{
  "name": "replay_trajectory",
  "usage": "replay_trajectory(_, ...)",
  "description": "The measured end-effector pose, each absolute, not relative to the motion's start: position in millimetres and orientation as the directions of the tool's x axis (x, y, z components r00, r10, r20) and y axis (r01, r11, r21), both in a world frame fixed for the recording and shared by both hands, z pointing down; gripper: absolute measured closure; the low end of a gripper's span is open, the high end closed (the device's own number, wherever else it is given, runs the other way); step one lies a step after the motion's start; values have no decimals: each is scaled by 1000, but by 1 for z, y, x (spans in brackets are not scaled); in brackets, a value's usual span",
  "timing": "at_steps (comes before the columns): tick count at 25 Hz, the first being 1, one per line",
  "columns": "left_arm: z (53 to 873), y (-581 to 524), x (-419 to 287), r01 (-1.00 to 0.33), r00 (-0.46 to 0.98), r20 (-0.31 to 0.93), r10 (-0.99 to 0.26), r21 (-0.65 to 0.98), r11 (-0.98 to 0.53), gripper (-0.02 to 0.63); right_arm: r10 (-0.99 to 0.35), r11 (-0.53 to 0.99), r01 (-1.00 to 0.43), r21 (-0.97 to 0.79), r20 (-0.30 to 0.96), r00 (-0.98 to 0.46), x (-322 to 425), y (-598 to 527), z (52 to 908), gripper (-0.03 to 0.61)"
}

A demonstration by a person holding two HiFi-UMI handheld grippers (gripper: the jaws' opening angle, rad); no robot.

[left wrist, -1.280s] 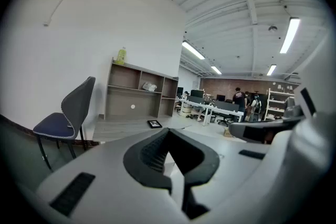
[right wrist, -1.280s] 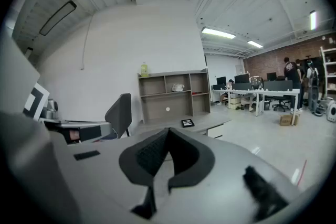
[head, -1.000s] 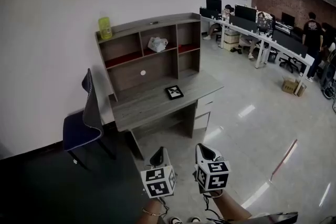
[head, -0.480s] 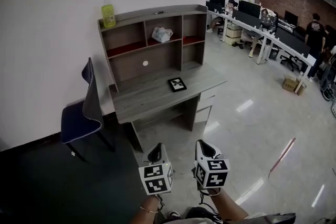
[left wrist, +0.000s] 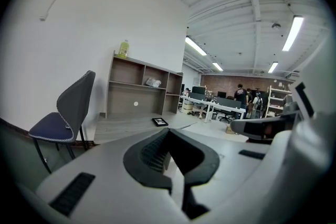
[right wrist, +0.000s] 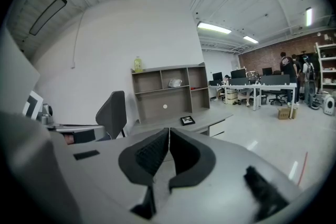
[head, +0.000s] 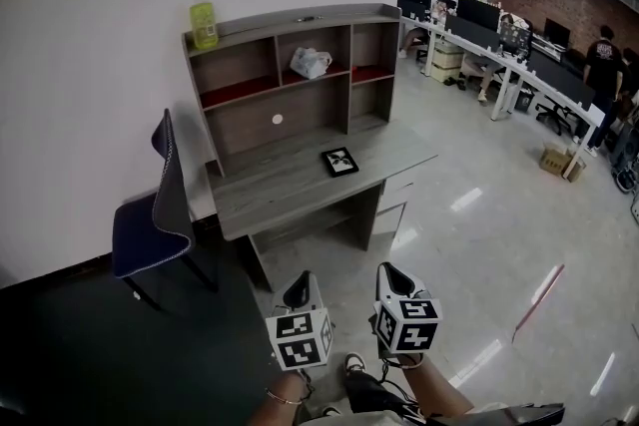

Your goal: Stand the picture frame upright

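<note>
A small black picture frame (head: 339,162) lies flat on the grey desk (head: 270,190), toward its right part; it also shows small as the frame (left wrist: 159,121) in the left gripper view and the frame (right wrist: 187,120) in the right gripper view. Both grippers hang low over the floor, well short of the desk. My left gripper (head: 297,293) is shut with nothing in it. My right gripper (head: 392,278) is shut and empty too. In each gripper view the jaws meet at their tips, left gripper (left wrist: 168,131), right gripper (right wrist: 169,129).
A dark blue chair (head: 160,214) stands left of the desk. The desk's hutch (head: 290,80) holds a white bag (head: 311,63), with a yellow bottle (head: 204,24) on top. Long office desks with seated and standing people (head: 604,65) fill the back right.
The view has shifted slightly as the person steps toward the desk; a shoe now shows at the bottom. Both grippers stay shut and low.
</note>
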State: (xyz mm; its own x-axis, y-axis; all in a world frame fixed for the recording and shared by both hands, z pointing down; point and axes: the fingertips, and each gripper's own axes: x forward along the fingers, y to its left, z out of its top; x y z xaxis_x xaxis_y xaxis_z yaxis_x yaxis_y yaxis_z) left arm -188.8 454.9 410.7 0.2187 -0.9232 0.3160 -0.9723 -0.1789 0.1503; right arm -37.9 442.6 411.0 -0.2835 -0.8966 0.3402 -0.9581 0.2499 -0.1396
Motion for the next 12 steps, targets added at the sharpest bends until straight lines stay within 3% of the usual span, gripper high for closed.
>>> replay_trajectory(12, 409, 366, -171, -975, 212, 314, -926, 131, -179, 612, -888, 274, -946, -172, 334, -318, -29, 350, 414, 546)
